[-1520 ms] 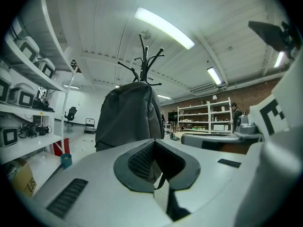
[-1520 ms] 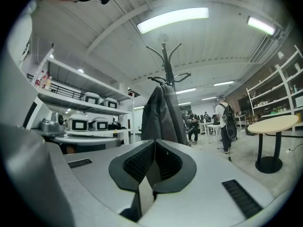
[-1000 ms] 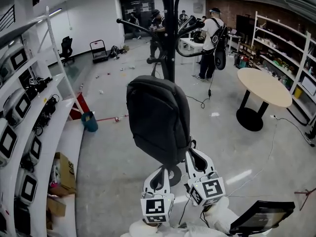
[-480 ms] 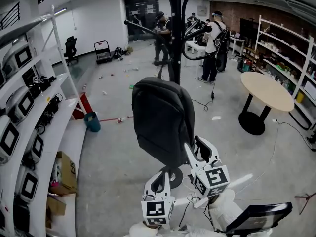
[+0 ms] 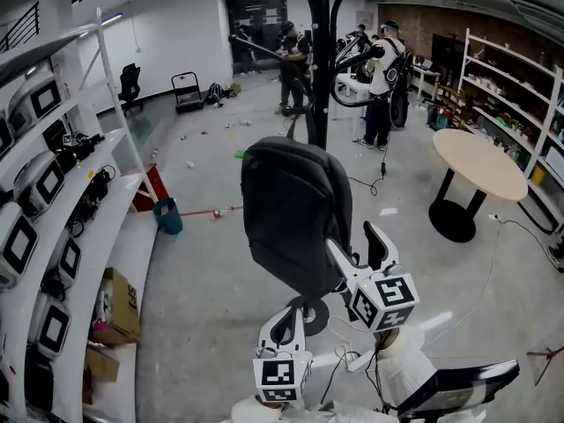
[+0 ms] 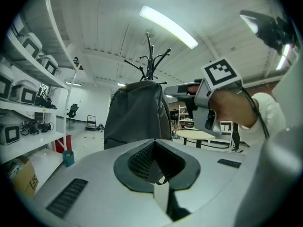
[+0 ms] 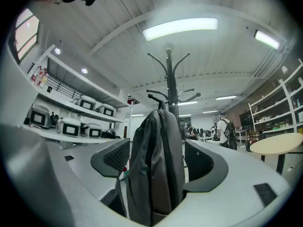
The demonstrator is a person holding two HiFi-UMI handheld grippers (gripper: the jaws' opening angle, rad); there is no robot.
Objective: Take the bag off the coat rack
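A dark grey backpack (image 5: pixel 295 214) hangs from a hook of the black coat rack (image 5: pixel 317 60). My right gripper (image 5: pixel 351 239) is at the bag's lower right edge. Its jaws are opening, and in the right gripper view the backpack (image 7: pixel 156 141) stands edge-on between the two pads, with the coat rack (image 7: pixel 169 79) rising behind it. My left gripper (image 5: pixel 284 317) is shut, lower down under the bag's bottom and apart from it. In the left gripper view the backpack (image 6: pixel 137 112) hangs ahead of the closed jaws, with nothing seen between them.
White shelves (image 5: pixel 53 201) with boxed devices run along the left, with a cardboard box (image 5: pixel 115 302) beneath. A round table (image 5: pixel 476 157) stands at the right, metal shelving (image 5: pixel 520 69) behind it. People (image 5: pixel 383 69) stand at the back. A blue bin (image 5: pixel 167 217) and cables lie on the floor.
My right gripper's jaws have gone from shut to wide apart and have risen to straddle the bag's lower right edge. The left gripper has stayed low and shut.
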